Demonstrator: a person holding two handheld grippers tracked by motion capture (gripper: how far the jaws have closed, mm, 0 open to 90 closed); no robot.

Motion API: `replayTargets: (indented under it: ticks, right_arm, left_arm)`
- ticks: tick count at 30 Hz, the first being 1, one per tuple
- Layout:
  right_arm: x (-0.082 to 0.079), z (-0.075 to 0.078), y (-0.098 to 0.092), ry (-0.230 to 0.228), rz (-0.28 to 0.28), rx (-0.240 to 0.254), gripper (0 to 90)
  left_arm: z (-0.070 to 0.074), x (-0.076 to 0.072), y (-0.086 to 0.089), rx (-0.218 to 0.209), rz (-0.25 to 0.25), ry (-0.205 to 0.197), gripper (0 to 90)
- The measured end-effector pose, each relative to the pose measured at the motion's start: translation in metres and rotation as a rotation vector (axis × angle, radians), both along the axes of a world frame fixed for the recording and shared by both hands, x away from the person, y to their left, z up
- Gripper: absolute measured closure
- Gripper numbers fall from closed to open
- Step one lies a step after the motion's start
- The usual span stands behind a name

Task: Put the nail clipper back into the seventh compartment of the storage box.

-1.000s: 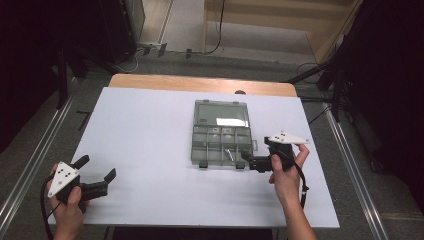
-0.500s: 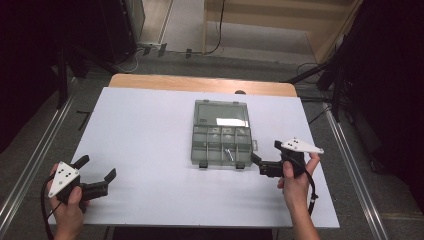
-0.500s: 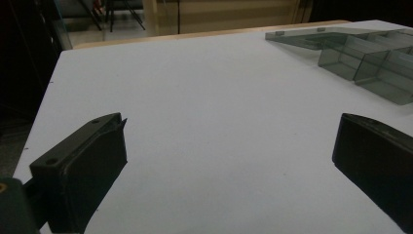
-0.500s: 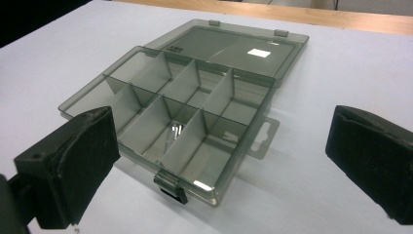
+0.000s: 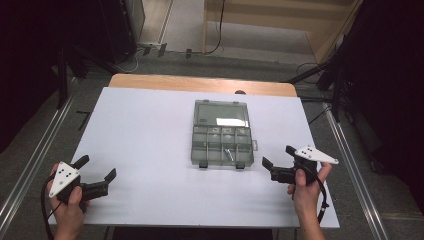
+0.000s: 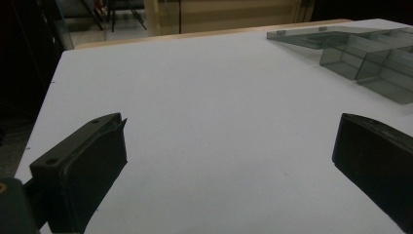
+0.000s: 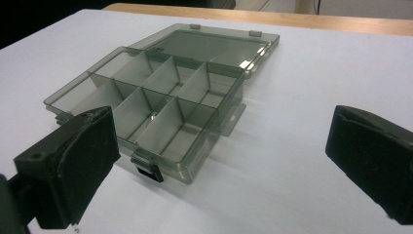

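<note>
A smoky clear compartment box (image 5: 222,145) lies at mid-table with its lid (image 5: 221,114) folded flat behind it. A small shiny piece (image 5: 228,152) sits in one front compartment. My right gripper (image 5: 278,156) stands open just right of the box's front corner, jaws pointing left at it, nothing between them. In the right gripper view the box (image 7: 160,97) sits ahead, partly behind my left jaw, and my right gripper (image 7: 221,141) is wide apart. My left gripper (image 5: 96,167) is open and empty near the front left corner. In the left gripper view my left gripper (image 6: 229,141) frames bare table, the box (image 6: 360,53) far right.
The white table top (image 5: 150,125) has a wooden strip (image 5: 200,83) along its far edge. Metal rails (image 5: 345,150) run down both sides. The box's two black latches (image 5: 203,164) hang at its near edge. Dark stands and cables crowd the floor beyond.
My right gripper has drawn back from the box, moving right and toward the near edge. The left gripper has stayed put.
</note>
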State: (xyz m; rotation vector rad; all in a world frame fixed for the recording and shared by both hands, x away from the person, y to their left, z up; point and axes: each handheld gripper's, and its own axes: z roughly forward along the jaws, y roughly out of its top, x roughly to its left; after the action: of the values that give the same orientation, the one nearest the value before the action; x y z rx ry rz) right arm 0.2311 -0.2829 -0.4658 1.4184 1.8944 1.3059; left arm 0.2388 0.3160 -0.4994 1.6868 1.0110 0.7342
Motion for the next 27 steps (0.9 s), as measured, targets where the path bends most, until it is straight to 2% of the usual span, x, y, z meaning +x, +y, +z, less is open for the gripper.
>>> replayTargets:
  ticks: [6,18,27]
  right_arm:
    - [-0.007,-0.005,-0.011,-0.004,-0.019,0.003,0.0]
    - [-0.022,-0.018,-0.031,-0.044,-0.044,0.000,0.0]
    - [-0.033,-0.030,-0.046,-0.057,-0.065,0.034,0.0]
  left_arm:
    - [0.000,0.000,0.000,0.004,0.001,0.000,0.0]
    - [0.000,0.000,-0.001,0.009,0.004,0.001,0.0]
    - [0.000,0.000,0.000,0.003,0.003,-0.002,0.0]
